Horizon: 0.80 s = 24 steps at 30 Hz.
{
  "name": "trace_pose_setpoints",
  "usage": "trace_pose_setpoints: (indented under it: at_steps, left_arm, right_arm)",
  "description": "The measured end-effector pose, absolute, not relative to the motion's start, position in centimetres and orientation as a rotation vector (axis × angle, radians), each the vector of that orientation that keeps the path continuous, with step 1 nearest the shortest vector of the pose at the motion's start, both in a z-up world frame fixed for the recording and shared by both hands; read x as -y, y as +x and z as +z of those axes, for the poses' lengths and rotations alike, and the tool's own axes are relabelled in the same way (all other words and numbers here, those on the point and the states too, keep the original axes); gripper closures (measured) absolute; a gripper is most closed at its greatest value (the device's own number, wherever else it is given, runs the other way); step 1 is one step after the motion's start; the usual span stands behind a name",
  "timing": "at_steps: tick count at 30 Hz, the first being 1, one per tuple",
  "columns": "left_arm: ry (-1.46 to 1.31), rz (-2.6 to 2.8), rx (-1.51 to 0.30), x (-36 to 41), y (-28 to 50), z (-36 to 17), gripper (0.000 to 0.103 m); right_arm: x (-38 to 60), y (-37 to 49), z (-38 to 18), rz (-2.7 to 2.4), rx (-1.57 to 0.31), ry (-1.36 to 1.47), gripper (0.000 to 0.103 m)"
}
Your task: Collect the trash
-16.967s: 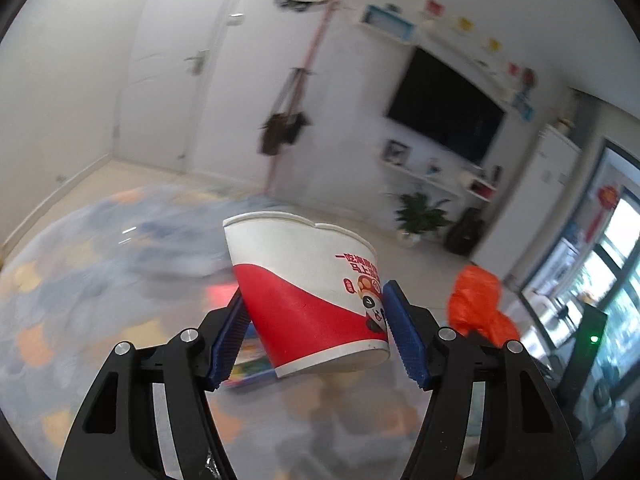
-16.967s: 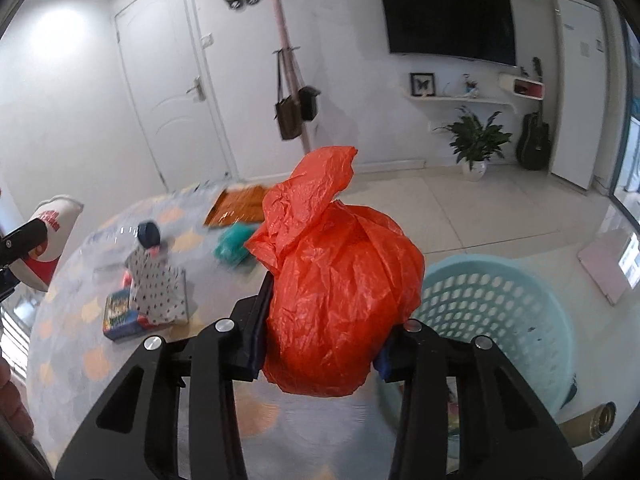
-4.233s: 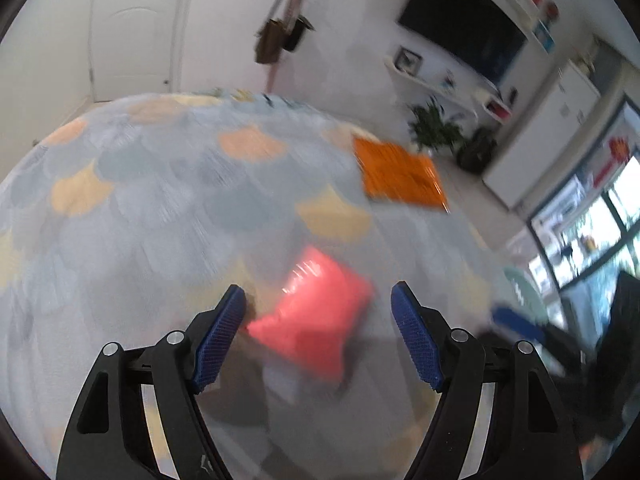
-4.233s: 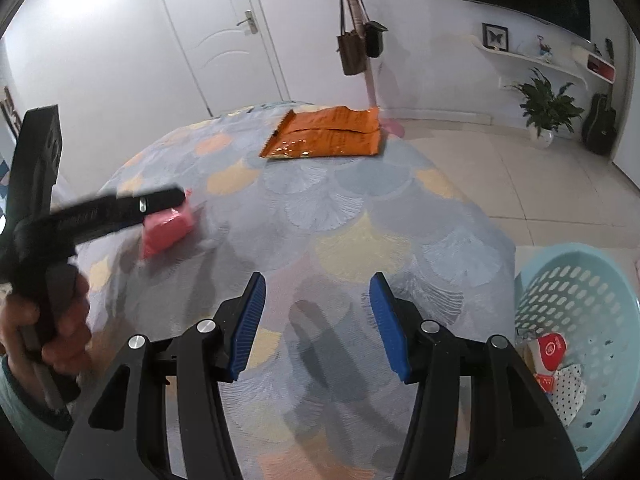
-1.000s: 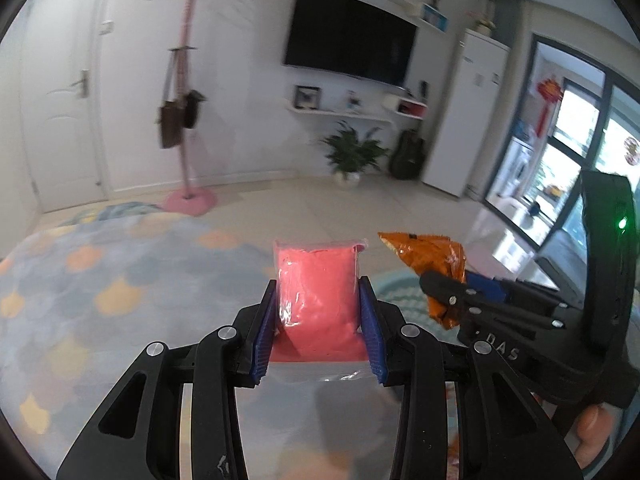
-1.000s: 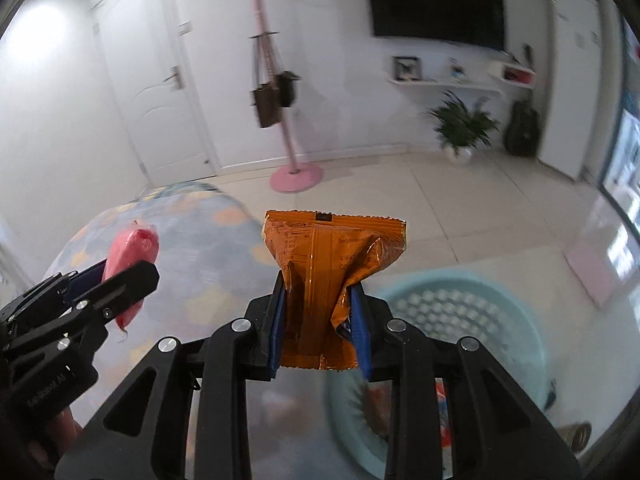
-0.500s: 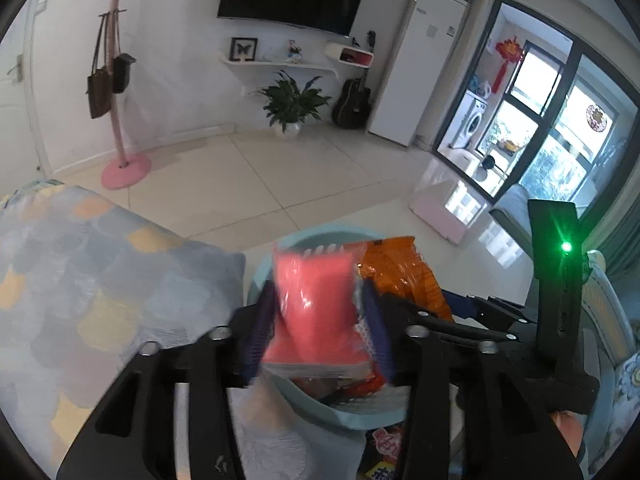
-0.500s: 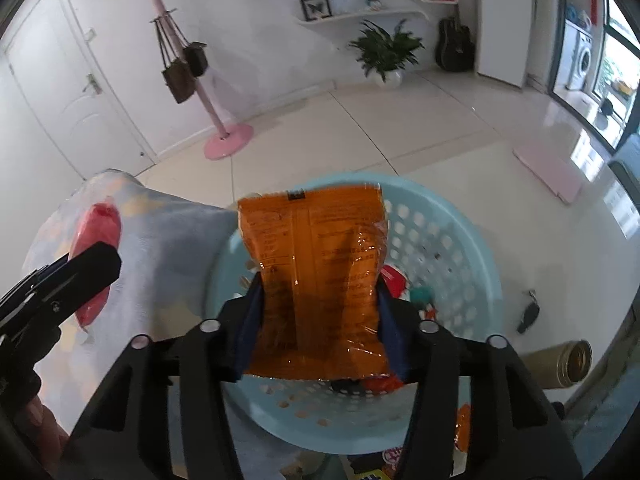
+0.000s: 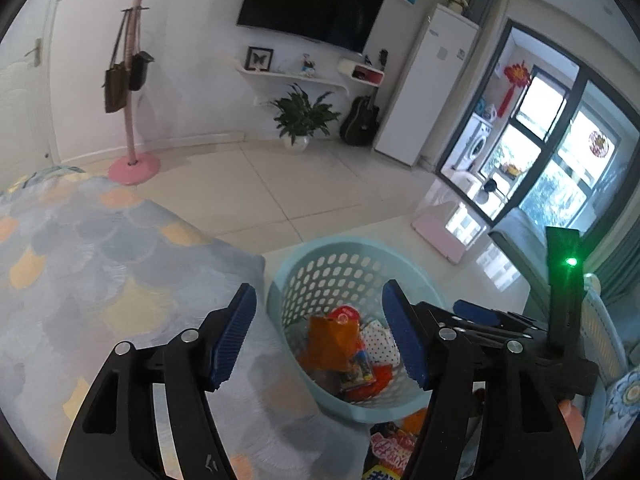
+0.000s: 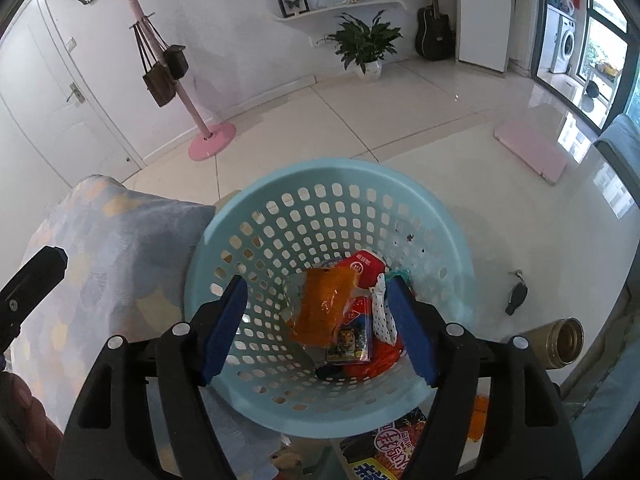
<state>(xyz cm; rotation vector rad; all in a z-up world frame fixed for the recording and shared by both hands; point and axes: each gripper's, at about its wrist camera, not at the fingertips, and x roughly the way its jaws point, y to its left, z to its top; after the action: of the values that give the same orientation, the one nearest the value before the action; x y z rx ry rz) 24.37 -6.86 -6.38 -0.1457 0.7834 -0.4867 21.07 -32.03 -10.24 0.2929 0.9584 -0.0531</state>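
A light blue perforated basket point(image 10: 280, 208) stands on the floor beside the table; it also shows in the left wrist view point(image 9: 316, 264). Inside lie an orange snack bag point(image 10: 324, 304), a red-and-white cup point(image 10: 362, 270), a polka-dot wrapper point(image 10: 380, 316) and other trash. The pink packet is not visible. My right gripper point(image 10: 316, 332) is open and empty directly above the basket. My left gripper point(image 9: 320, 340) is open and empty over the basket's left rim, beside the right gripper point(image 9: 480, 316).
The table with a scale-pattern cloth point(image 9: 80, 248) lies left of the basket. Colourful packets point(image 10: 392, 444) lie on the floor below the basket. A metal flask point(image 10: 564, 340) and a black key fob point(image 10: 516, 296) lie at right. A pink coat stand point(image 10: 208, 136) is behind.
Both grippers have opened above the basket. The orange snack bag dropped from the right gripper into the basket, and the pink packet left the left gripper and is out of sight.
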Motion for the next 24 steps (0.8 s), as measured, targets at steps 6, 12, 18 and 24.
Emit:
trace_pose_setpoints:
  at_steps: [6,12,18,24]
  left_arm:
    - [-0.134,-0.365,-0.642,3.8,20.6,-3.8,0.024]
    - [-0.135,-0.166,-0.497,-0.4,16.5,-1.7,0.018]
    - [-0.087,0.005,-0.409,-2.6,15.1,-1.8,0.017]
    - [-0.098,0.042,-0.389,-3.5,15.1,-2.9,0.017]
  right_arm:
    - [29.0,18.4,-6.0,-0.018,-0.809,0.222,0.034]
    - [24.4,14.9,-1.8,-0.022,-0.573,0.109,0.034]
    - [21.2,13.4,-0.6,-0.049,-0.474,0.035,0.03]
    - [21.0,12.5,-1.3,-0.082,-0.435,0.063,0.026]
